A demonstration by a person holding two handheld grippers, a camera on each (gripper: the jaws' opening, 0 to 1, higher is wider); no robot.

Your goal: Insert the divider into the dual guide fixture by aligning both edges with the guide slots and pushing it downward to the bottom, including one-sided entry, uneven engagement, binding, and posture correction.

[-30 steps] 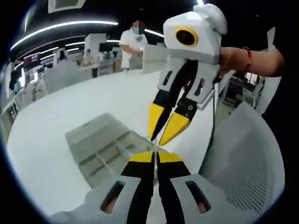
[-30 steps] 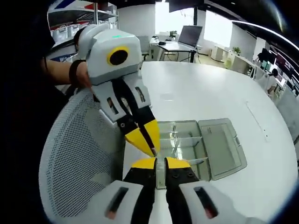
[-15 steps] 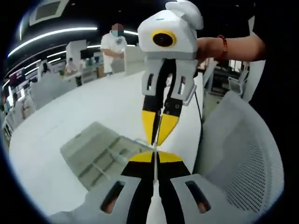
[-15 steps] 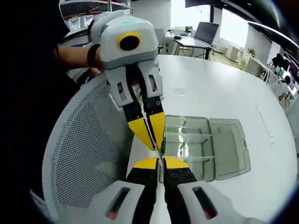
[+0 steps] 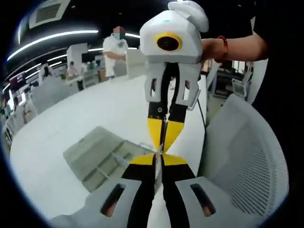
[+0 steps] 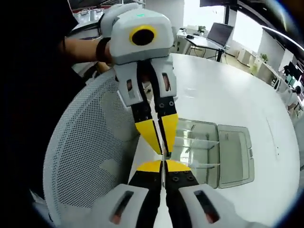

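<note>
both claws pinch the thin divider tip to tip.

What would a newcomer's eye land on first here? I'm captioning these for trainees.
The two grippers meeting tip to tip: the right gripper reaches toward the left gripper, both shut on a thin clear divider held between them. Beyond lies the clear compartment box, lid open, on the white table.

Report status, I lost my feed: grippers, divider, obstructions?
Left gripper and right gripper both shut on the divider, tip to tip. Divider above the open clear fixture, not yet slotted. Nothing visibly blocking.
</note>
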